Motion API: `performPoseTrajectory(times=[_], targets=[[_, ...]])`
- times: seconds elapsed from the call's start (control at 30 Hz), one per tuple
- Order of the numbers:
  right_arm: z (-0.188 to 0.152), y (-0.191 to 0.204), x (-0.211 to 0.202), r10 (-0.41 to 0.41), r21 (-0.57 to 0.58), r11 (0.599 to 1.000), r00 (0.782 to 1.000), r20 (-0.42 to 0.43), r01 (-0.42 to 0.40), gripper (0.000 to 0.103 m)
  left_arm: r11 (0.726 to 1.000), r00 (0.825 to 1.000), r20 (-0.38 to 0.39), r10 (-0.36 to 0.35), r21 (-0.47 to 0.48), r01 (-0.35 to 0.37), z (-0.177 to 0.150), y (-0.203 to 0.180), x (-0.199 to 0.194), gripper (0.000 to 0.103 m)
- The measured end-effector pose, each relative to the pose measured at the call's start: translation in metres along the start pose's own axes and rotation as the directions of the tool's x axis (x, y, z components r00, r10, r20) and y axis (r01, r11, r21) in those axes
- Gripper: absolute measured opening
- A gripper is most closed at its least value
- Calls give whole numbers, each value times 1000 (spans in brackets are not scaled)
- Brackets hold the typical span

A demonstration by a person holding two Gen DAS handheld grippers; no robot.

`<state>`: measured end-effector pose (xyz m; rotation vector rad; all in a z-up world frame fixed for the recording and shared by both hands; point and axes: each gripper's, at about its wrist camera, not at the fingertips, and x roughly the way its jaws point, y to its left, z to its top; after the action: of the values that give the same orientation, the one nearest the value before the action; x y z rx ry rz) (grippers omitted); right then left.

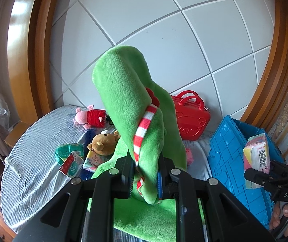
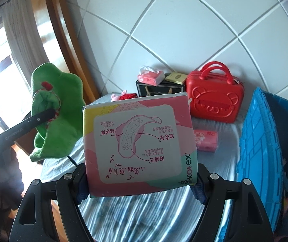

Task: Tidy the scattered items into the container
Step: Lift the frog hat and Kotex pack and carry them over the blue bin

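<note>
Green plush toy, red-white striped scarf. Pad pack pink/yellow/mint, white panel. Crate blue; beside it a red case. Bed sheet grey-striped.

From my left camera the green plush hides much of the red case. The blue crate runs off the right edge; its inside stays unseen. Bedsheet near me is blurred.

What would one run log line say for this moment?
left gripper: shut on green plush toy | right gripper: shut on Kotex pack
</note>
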<state>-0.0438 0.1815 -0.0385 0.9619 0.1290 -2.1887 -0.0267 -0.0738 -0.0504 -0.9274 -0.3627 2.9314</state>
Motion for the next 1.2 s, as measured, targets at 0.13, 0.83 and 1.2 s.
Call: performPoseTrajectory(times=[0.13,0.83,1.2], targets=[[-1,-14,-14,-6,13,1000,1000,19,6,79,1000,1000,-1,-5,27,5,5,-23,5,17],[-17,-103,-84,-103,130,987,990,98,90,79,979,997,-12,-78,187,79,27,-153,33,17],[-26,-153,-117,-181,211,966,976,125,152,79,948,981,-20,-193,256,191,48,-226,48,17]])
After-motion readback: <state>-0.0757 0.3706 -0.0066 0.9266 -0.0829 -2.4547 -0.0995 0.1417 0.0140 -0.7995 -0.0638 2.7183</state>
